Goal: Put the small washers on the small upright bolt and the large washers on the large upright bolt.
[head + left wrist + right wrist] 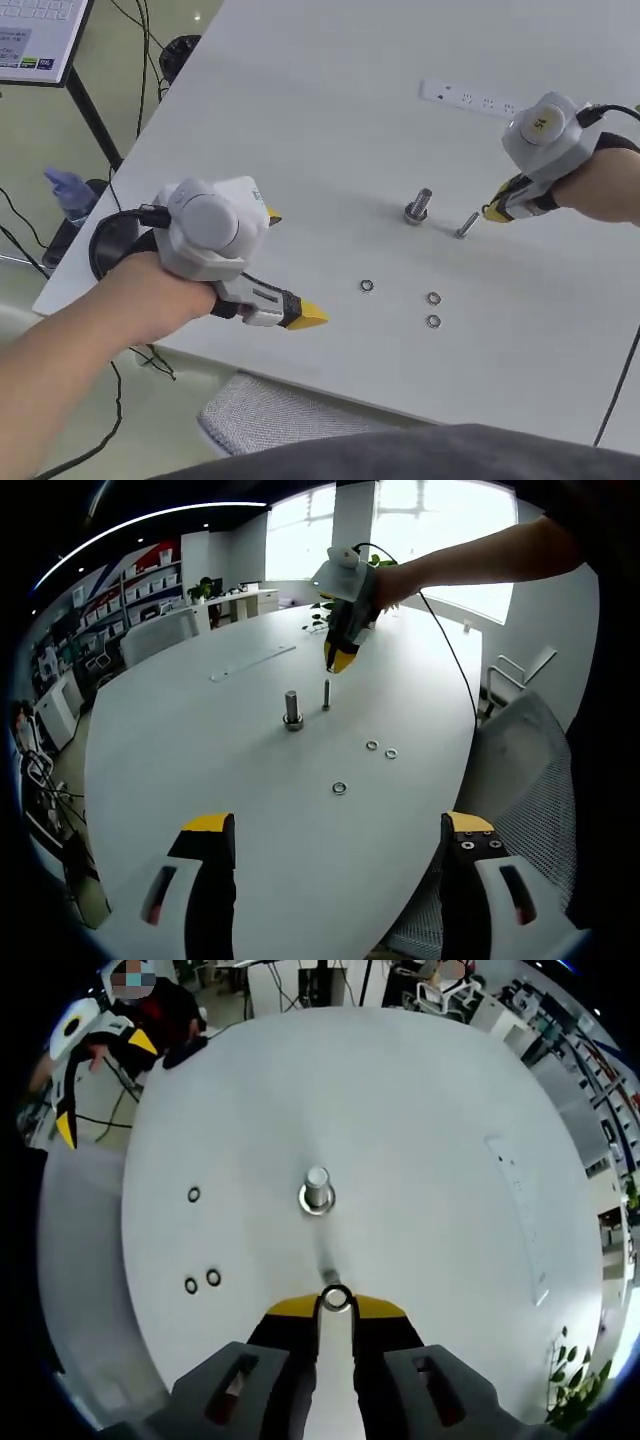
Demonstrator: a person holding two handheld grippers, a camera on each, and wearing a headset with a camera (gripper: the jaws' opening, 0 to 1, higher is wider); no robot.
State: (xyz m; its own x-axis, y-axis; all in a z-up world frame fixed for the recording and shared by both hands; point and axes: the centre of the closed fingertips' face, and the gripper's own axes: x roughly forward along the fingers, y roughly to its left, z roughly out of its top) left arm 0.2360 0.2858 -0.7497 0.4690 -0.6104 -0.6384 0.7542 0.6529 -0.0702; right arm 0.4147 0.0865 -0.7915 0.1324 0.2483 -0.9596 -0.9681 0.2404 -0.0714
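Observation:
The large upright bolt (418, 206) (317, 1192) stands mid-table, and the thin small bolt (466, 225) (326, 693) is just to its right. My right gripper (490, 212) (336, 1310) hovers right at the small bolt's top, shut on a small washer (336, 1298) pinched between its yellow tips. Three loose washers lie nearer me: one (367, 286) on its own and a pair (433, 298) (433, 321). My left gripper (291, 265) (338, 825) is open, jaws wide apart and empty, low over the table's near left part.
A white power strip (470, 100) lies at the far side of the white table (300, 120). Off the left edge are a monitor (35, 35), cables and a blue bottle (65, 190). A grey mesh chair (270, 415) sits below the near edge.

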